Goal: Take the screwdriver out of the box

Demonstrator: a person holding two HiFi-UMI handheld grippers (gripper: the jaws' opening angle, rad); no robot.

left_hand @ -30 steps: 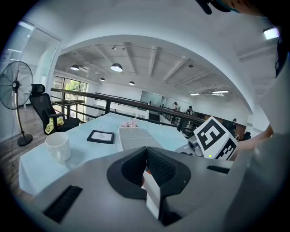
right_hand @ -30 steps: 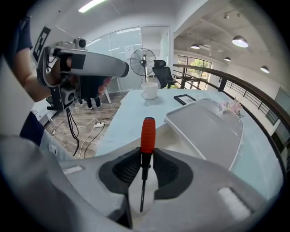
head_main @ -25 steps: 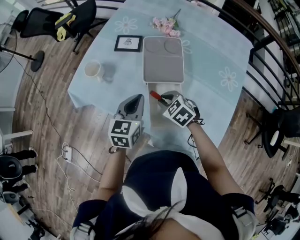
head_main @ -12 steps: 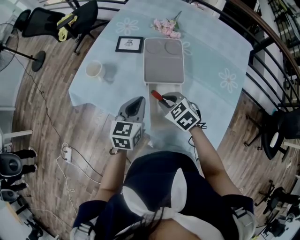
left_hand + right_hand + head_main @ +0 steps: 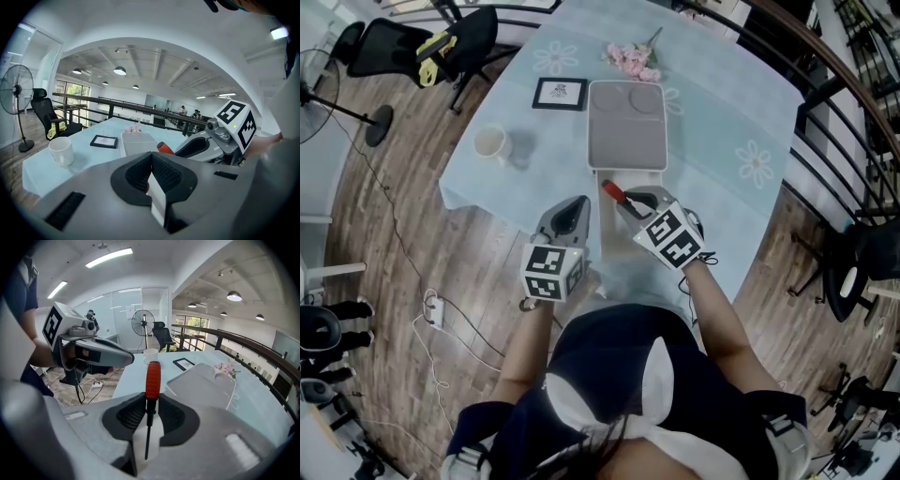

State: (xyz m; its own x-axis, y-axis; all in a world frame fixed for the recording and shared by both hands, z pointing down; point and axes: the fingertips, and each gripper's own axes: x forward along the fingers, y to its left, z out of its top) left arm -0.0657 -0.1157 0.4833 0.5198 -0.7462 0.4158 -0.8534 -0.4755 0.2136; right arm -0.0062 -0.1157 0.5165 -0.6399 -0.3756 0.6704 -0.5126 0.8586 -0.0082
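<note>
Nearest, the left gripper (image 5: 151, 157) has its jaws closed together with nothing between them. In the head view it hangs off the near left edge of the table (image 5: 722, 122), apart from the box. Just right of it, the right gripper (image 5: 151, 405) is clamped on the screwdriver (image 5: 153, 373). The pads pinch the dark shaft below the red handle, which sticks out toward the far side. From above only that red handle shows, and the shaft and tip are covered by the jaws. It lies over the near end of the box (image 5: 625, 131). That white end is mostly hidden under the right gripper, so whether the tool is clear of it cannot be read. Farther left stand a mug (image 5: 492, 142) and a small framed picture (image 5: 560, 93). Pink flowers (image 5: 630, 56) lie beyond the box, their detail too small to make out.
</note>
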